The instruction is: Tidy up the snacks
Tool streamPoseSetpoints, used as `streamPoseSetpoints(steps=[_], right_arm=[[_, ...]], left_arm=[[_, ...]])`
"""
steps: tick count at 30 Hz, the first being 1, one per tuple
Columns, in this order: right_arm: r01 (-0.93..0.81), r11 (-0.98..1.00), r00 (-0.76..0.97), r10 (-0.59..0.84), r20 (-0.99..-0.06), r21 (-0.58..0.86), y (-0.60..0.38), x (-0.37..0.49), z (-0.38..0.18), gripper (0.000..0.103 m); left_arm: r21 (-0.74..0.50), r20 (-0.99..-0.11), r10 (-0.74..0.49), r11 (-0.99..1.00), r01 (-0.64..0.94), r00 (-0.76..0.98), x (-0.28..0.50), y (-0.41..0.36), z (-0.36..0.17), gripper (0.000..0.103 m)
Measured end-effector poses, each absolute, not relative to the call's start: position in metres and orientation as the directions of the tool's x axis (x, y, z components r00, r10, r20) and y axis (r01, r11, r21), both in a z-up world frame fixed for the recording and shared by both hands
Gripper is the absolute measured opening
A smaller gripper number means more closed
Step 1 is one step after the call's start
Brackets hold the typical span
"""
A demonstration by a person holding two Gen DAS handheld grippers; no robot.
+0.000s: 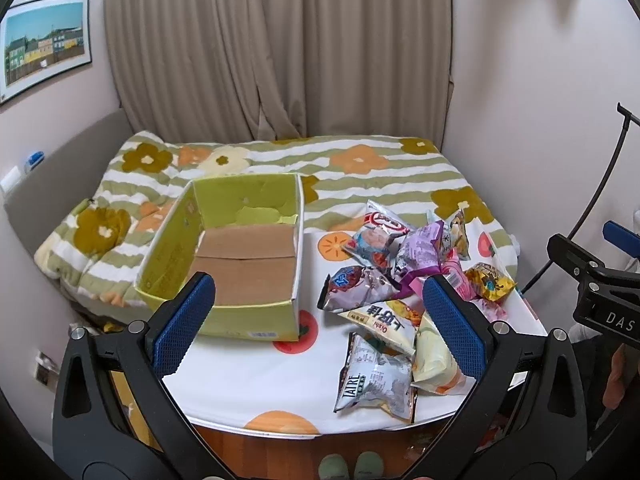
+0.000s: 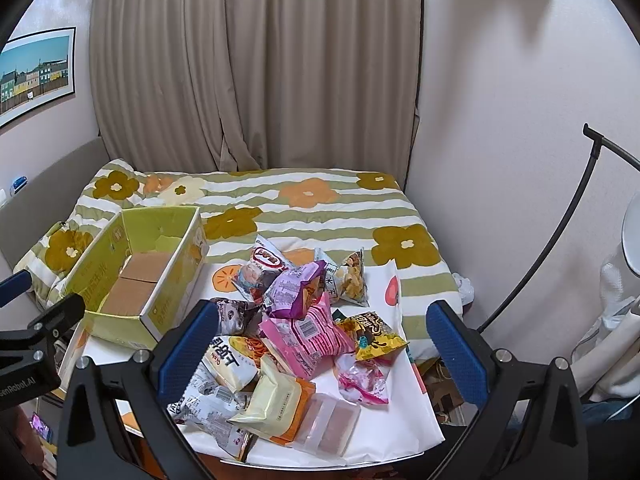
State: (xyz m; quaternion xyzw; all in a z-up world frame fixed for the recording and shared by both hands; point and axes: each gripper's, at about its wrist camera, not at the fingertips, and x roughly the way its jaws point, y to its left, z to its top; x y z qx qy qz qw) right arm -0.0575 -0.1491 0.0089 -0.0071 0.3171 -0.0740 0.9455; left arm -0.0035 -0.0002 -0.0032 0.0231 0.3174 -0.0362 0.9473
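Two grippers, the left gripper [image 1: 318, 312] and the right gripper [image 2: 322, 346], hang with jaws wide apart, holding nothing. Snack bags [image 2: 304, 332] lie piled on the bench [image 1: 256, 392] beside an empty green box [image 1: 240, 248].

Home bedroom here, no doubt. Bed [image 1: 360, 184] fills the back of the rm w/ a green-striped flower quilt [image 2: 304, 208], padded headboard [image 1: 60, 172] along the left wall. Floor-length beige curtains [image 1: 280, 48] drawn shut behind it, framed print of coloured houses [image 1: 46, 44] hung on the left wall. Small desk [image 1: 256, 392] w/ a fruit-print cloth pushed up against the bed, wood floor [image 1: 280, 452] showing under its edge. Plain pale walls, domestic stuff all round.
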Motion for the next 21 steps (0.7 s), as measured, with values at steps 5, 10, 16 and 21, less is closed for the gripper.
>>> streamPoseSetpoints(steps=[5,10,16,21], right_arm=[[0.135,0.989,0.789,-0.145,-0.598,-0.061,-0.1479,-0.0577,0.0085,0.103],[0.133,0.989,0.787,-0.143,-0.6,-0.062,-0.1447,-0.0553,0.0106,0.103],[0.134,0.989,0.788,-0.144,-0.599,-0.062,-0.144,-0.0555,0.0101,0.103],[0.132,0.989,0.788,-0.142,-0.598,-0.061,-0.1446,-0.0553,0.01,0.103]], left_arm=[[0.026,-0.6,-0.047,0.997,0.078,0.799,-0.0015,0.0003,-0.0025,0.103],[0.026,-0.599,-0.045,0.997,0.076,0.799,-0.0017,0.0014,-0.0022,0.103],[0.026,-0.6,-0.045,0.997,0.076,0.799,-0.0014,0.0012,-0.0023,0.103],[0.026,-0.598,-0.045,0.997,0.076,0.8,-0.0009,0.0017,-0.002,0.103]])
